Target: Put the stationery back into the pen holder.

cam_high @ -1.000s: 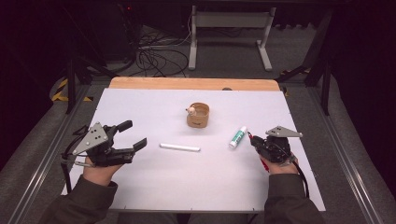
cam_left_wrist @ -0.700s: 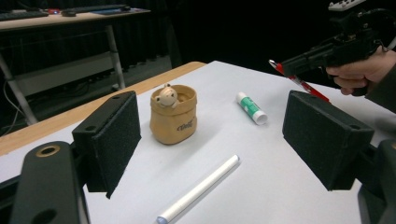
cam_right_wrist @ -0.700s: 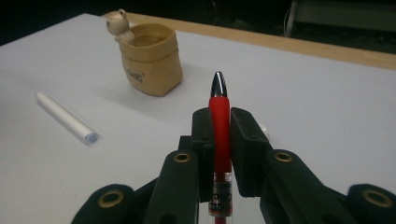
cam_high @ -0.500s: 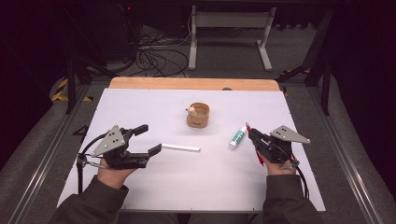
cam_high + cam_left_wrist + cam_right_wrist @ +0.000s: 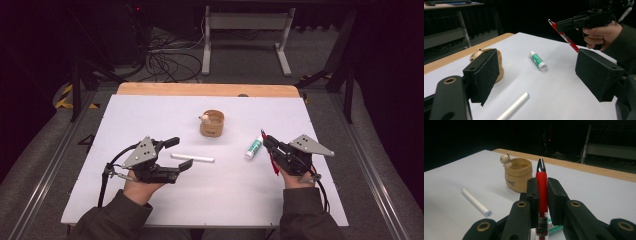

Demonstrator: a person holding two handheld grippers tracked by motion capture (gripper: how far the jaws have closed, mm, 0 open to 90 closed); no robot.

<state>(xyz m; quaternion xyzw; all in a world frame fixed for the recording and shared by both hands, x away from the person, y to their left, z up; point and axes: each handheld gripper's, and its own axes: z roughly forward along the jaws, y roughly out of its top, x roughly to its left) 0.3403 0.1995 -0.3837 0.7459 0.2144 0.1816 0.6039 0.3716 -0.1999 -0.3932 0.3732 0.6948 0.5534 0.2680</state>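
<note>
Right tongs [image 5: 267, 142] clenched on red plastic pen [image 5: 541, 187], held above white worktop [image 5: 150, 115] beside green-white glue stick [image 5: 253, 148]. Left tongs [image 5: 179, 155] released, just beside thin white tube [image 5: 192, 158], not touching.

A: What is the work surface like?

B: A white table top [image 5: 150, 120] with a light wooden strip [image 5: 205, 89] along its far edge.

A: And beyond it?

B: A dark grey floor [image 5: 240, 65] with a tangle of black cables [image 5: 167, 57], and a pale metal table frame [image 5: 245, 30] standing on two feet. Yellow-and-black hazard tape [image 5: 64, 96] marks the floor at the left.

A: How is the light?

B: The table is lit; the room behind is almost black
</note>
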